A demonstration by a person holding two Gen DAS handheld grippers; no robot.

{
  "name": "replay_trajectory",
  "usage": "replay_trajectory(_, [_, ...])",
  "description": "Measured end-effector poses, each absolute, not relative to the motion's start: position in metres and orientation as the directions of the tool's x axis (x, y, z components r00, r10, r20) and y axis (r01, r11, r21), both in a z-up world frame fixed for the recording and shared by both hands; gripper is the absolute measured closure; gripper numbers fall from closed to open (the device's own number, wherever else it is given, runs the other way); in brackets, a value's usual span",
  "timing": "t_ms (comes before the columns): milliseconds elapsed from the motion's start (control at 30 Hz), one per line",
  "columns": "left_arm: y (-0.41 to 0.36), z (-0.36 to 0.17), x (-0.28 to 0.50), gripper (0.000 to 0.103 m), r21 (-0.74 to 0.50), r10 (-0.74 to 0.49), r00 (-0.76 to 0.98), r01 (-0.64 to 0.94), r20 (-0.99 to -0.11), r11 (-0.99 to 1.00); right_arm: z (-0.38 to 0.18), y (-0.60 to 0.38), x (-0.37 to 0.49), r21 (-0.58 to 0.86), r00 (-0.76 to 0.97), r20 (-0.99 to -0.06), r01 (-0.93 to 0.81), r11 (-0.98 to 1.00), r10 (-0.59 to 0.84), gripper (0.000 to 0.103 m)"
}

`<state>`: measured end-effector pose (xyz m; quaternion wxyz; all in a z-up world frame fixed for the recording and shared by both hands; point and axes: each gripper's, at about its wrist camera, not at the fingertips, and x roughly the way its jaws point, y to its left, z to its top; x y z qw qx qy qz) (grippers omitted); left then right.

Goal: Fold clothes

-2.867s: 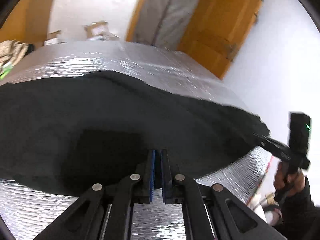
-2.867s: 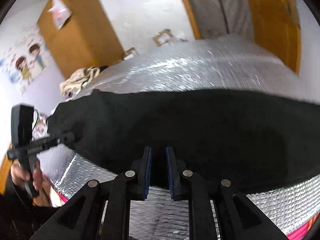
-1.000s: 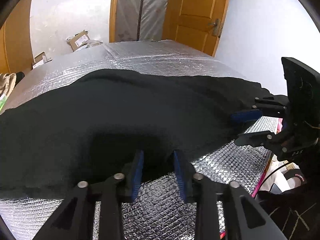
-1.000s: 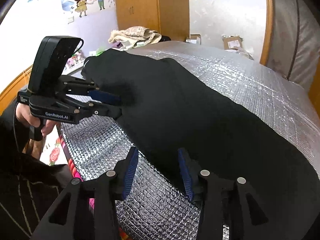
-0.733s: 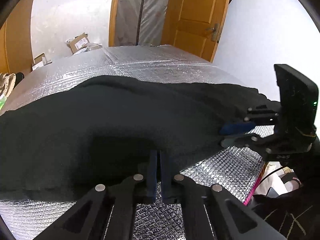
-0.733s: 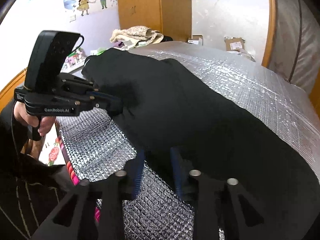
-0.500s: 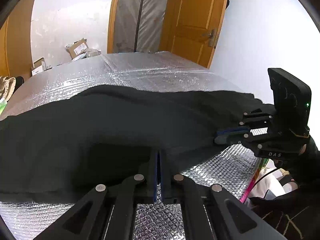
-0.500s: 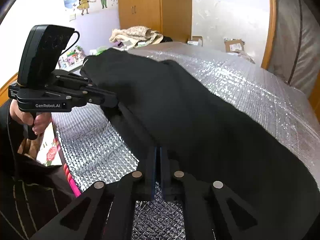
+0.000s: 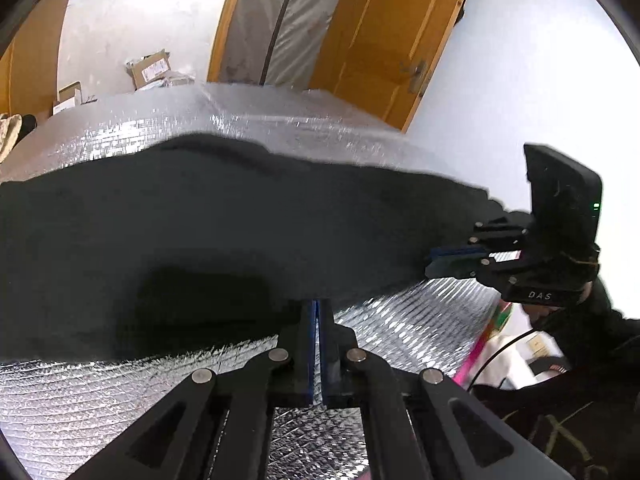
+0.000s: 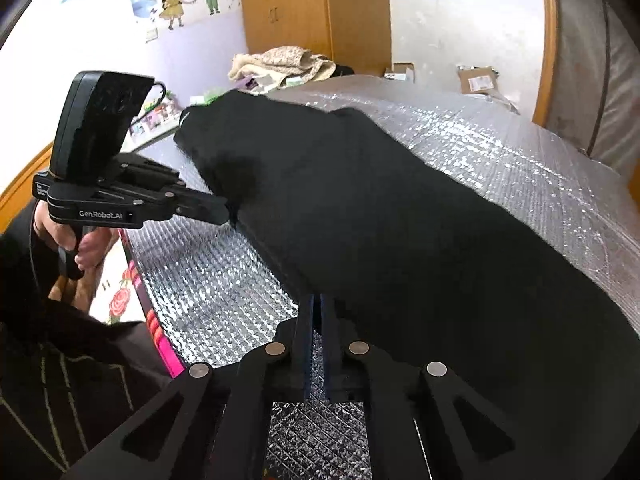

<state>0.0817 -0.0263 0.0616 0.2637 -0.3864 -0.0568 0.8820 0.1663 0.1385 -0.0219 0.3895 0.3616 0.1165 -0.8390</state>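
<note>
A black garment (image 9: 200,220) lies spread across a silver foil-covered bed (image 9: 80,392). In the left wrist view my left gripper (image 9: 318,304) is shut on the garment's near edge, pads pressed together with dark cloth pinched at the tips. Off to the right, my right gripper (image 9: 436,258) grips the same edge at the garment's end. The right wrist view shows the black garment (image 10: 400,220) running away to the right, my right gripper (image 10: 316,300) shut on its near hem and my left gripper (image 10: 228,212) clamped on the hem further left, held by a hand (image 10: 80,240).
A wooden door (image 9: 380,40) and cardboard boxes (image 9: 150,68) stand beyond the bed. A wardrobe (image 10: 320,12) and a heap of beige cloth (image 10: 280,62) sit at the far side. The bed's pink side edge (image 10: 160,332) runs close to the person's dark sleeve.
Both grippers stood open around the garment's near edge a second ago; both have since closed on it. The hem now looks slightly raised off the foil.
</note>
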Motion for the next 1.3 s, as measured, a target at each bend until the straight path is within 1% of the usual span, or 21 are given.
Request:
replay_trajectory(100, [-0.034, 0.074, 0.082, 0.102, -0.341, 0.518, -0.620, -0.390, -0.589, -0.855, -0.008, 0.150, 0.160, 0.169, -0.472, -0.630, 0.692, -0.702, -0.617, 0.095])
replay_trajectory(133, [-0.038, 0.077, 0.078, 0.102, -0.355, 0.504, -0.647, -0.359, -0.572, -0.863, -0.006, 0.153, 0.155, 0.197, -0.492, -0.612, 0.663, -0.722, -0.619, 0.091])
replay_trajectory(167, [-0.040, 0.075, 0.073, 0.102, -0.355, 0.476, -0.662, -0.320, -0.580, -0.878, -0.007, 0.155, 0.147, 0.221, -0.511, -0.610, 0.624, -0.749, -0.606, 0.088])
replay_trajectory(200, [-0.042, 0.074, 0.068, 0.102, -0.355, 0.446, -0.675, -0.281, -0.587, -0.892, -0.010, 0.155, 0.140, 0.238, -0.524, -0.621, 0.582, -0.777, -0.582, 0.088])
replay_trajectory(300, [-0.046, 0.052, 0.047, 0.102, -0.328, 0.349, -0.639, -0.157, -0.685, -0.931, -0.031, 0.156, 0.120, 0.275, -0.511, -0.690, 0.470, -0.839, -0.513, 0.088])
replay_trajectory(333, [-0.050, 0.047, 0.047, 0.102, -0.342, 0.354, -0.637, -0.149, -0.684, -0.928, -0.036, 0.162, 0.116, 0.315, -0.499, -0.688, 0.448, -0.837, -0.527, 0.089])
replay_trajectory(400, [-0.056, 0.042, 0.049, 0.102, -0.371, 0.372, -0.629, -0.140, -0.683, -0.918, -0.039, 0.185, 0.113, 0.412, -0.506, -0.653, 0.388, -0.824, -0.564, 0.089])
replay_trajectory(500, [-0.061, 0.041, 0.054, 0.102, -0.394, 0.386, -0.627, -0.135, -0.677, -0.909, -0.041, 0.228, 0.108, 0.509, -0.562, -0.631, 0.222, -0.832, -0.536, 0.090])
replay_trajectory(533, [-0.061, 0.042, 0.054, 0.102, -0.396, 0.385, -0.627, -0.131, -0.677, -0.909, -0.043, 0.243, 0.105, 0.546, -0.577, -0.624, 0.162, -0.822, -0.527, 0.093])
replay_trajectory(567, [-0.060, 0.044, 0.054, 0.102, -0.394, 0.381, -0.629, -0.127, -0.677, -0.910, -0.043, 0.254, 0.103, 0.568, -0.592, -0.621, 0.113, -0.815, -0.514, 0.093])
replay_trajectory(600, [-0.060, 0.047, 0.053, 0.101, -0.392, 0.376, -0.632, -0.122, -0.677, -0.912, -0.039, 0.256, 0.102, 0.563, -0.603, -0.623, 0.098, -0.821, -0.499, 0.092])
replay_trajectory(633, [-0.060, 0.050, 0.053, 0.101, -0.390, 0.374, -0.643, -0.126, -0.669, -0.912, -0.035, 0.252, 0.099, 0.547, -0.608, -0.625, 0.105, -0.830, -0.489, 0.087])
replay_trajectory(667, [-0.061, 0.053, 0.052, 0.101, -0.388, 0.372, -0.653, -0.129, -0.660, -0.913, -0.030, 0.247, 0.097, 0.537, -0.609, -0.625, 0.118, -0.835, -0.488, 0.086])
replay_trajectory(800, [-0.057, 0.058, 0.042, 0.101, -0.362, 0.351, -0.665, -0.128, -0.659, -0.923, -0.024, 0.211, 0.074, 0.577, -0.552, -0.609, 0.183, -0.796, -0.569, 0.086])
replay_trajectory(867, [-0.057, 0.055, 0.041, 0.101, -0.351, 0.346, -0.656, -0.130, -0.671, -0.927, -0.027, 0.192, 0.058, 0.590, -0.505, -0.625, 0.193, -0.784, -0.595, 0.086])
replay_trajectory(933, [-0.058, 0.046, 0.040, 0.101, -0.329, 0.325, -0.634, -0.117, -0.701, -0.937, -0.034, 0.185, 0.045, 0.596, -0.480, -0.649, 0.162, -0.787, -0.590, 0.087])
replay_trajectory(967, [-0.059, 0.046, 0.038, 0.101, -0.339, 0.334, -0.643, -0.121, -0.689, -0.933, -0.038, 0.187, 0.040, 0.608, -0.476, -0.654, 0.133, -0.783, -0.589, 0.092])
replay_trajectory(1067, [-0.063, 0.044, 0.042, 0.101, -0.355, 0.352, -0.650, -0.133, -0.673, -0.925, -0.051, 0.220, 0.033, 0.716, -0.516, -0.592, 0.016, -0.698, -0.619, 0.095])
replay_trajectory(1167, [-0.064, 0.042, 0.040, 0.101, -0.362, 0.361, -0.652, -0.140, -0.666, -0.921, -0.061, 0.273, 0.046, 0.774, -0.624, -0.541, -0.107, -0.624, -0.564, 0.095])
replay_trajectory(1233, [-0.065, 0.041, 0.039, 0.101, -0.381, 0.379, -0.649, -0.146, -0.660, -0.913, -0.066, 0.314, 0.061, 0.792, -0.698, -0.523, -0.188, -0.580, -0.489, 0.099])
replay_trajectory(1300, [-0.066, 0.040, 0.037, 0.101, -0.390, 0.388, -0.647, -0.150, -0.656, -0.909, -0.066, 0.349, 0.078, 0.792, -0.756, -0.521, -0.255, -0.556, -0.396, 0.100])
